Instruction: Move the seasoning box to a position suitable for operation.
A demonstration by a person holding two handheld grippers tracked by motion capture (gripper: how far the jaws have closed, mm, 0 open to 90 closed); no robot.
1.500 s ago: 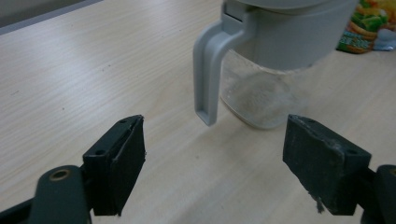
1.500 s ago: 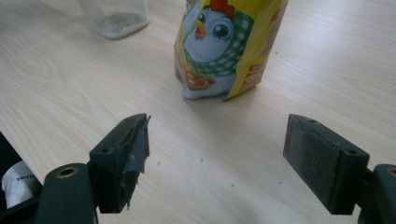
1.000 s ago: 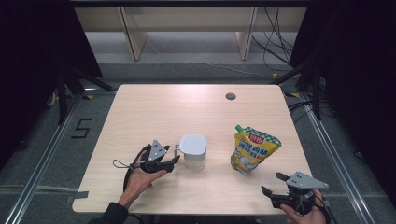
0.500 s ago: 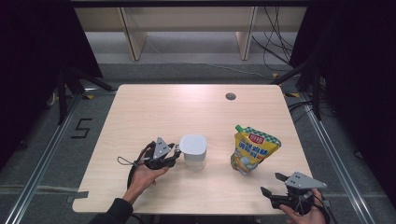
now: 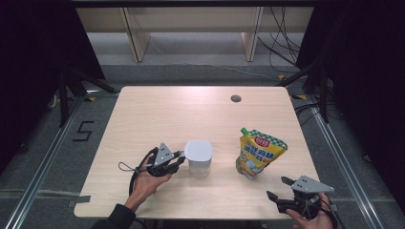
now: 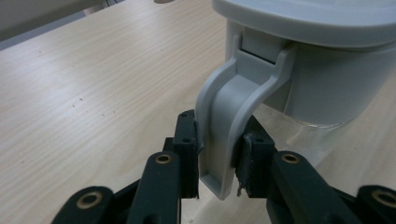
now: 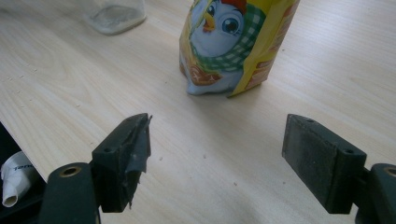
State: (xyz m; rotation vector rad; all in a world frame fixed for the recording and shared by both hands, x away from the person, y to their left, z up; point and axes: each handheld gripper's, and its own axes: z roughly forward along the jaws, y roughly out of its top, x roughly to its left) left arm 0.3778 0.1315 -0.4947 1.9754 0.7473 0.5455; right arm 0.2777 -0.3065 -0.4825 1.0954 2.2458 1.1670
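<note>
Fingers (image 6: 187,154) of the left gripper (image 6: 219,163) sit on both sides of the grey latch (image 6: 229,121) that hangs down from the lid of the jar (image 5: 198,157). They have just been closing, and now both pads press on the latch, one on each side, so it is held. The jar stands right past these fingers, close in front of them, on the wooden table (image 5: 191,109). Its grey lid (image 6: 317,18) is above the fingertips, and its see-through bottom is just behind them.

Fingers of the right gripper (image 7: 217,158) are spread wide with nothing between them. The yellow pouch (image 7: 233,46) with a chick drawn on it stands a little way in front of them, not touching.

The latch looks like hard plastic, so it should be stiff and not squash. It is smooth, so it might slip if the squeeze is weak. It probably swings on a hinge near the lid, so a pull on its low end should flip it up. The low end, where the fingers are now, looks like the best place to hold. The clear part of the jar may be glass, so it could break if it tips over. The jar looks light and may slide when the latch is pulled. The pouch looks soft and would bend if squeezed.
</note>
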